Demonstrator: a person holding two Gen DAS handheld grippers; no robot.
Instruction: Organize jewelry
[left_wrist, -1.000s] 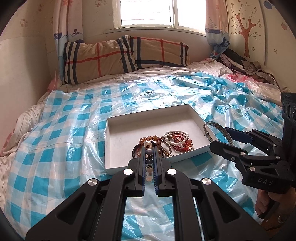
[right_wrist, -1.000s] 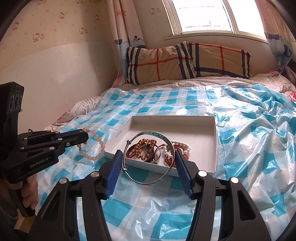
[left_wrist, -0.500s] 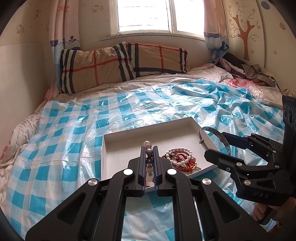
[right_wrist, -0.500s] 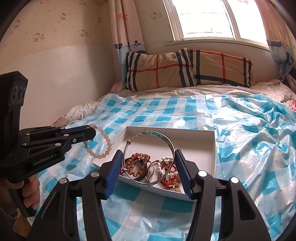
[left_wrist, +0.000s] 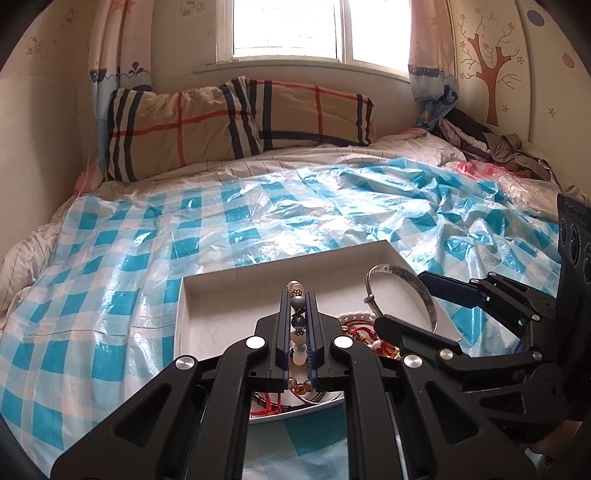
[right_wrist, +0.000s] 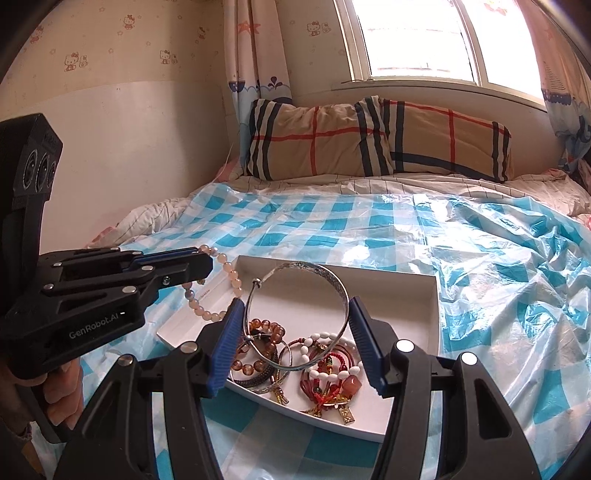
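Two pieces aloft above the white box (right_wrist: 436, 295) — pale beaded bracelet (right_wrist: 221, 286) pinched in the near-closed left gripper (left_wrist: 298, 328), silver bangle (right_wrist: 299, 314) braced across the wide-spread right gripper (right_wrist: 295, 341) — liable to slip onto the slick checked sheet (right_wrist: 498, 258) or snag the tangle below.

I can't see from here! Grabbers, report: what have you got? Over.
Left gripper shut on bead bracelet. Right gripper shut on silver bangle. Both above white box. Nothing blocking.
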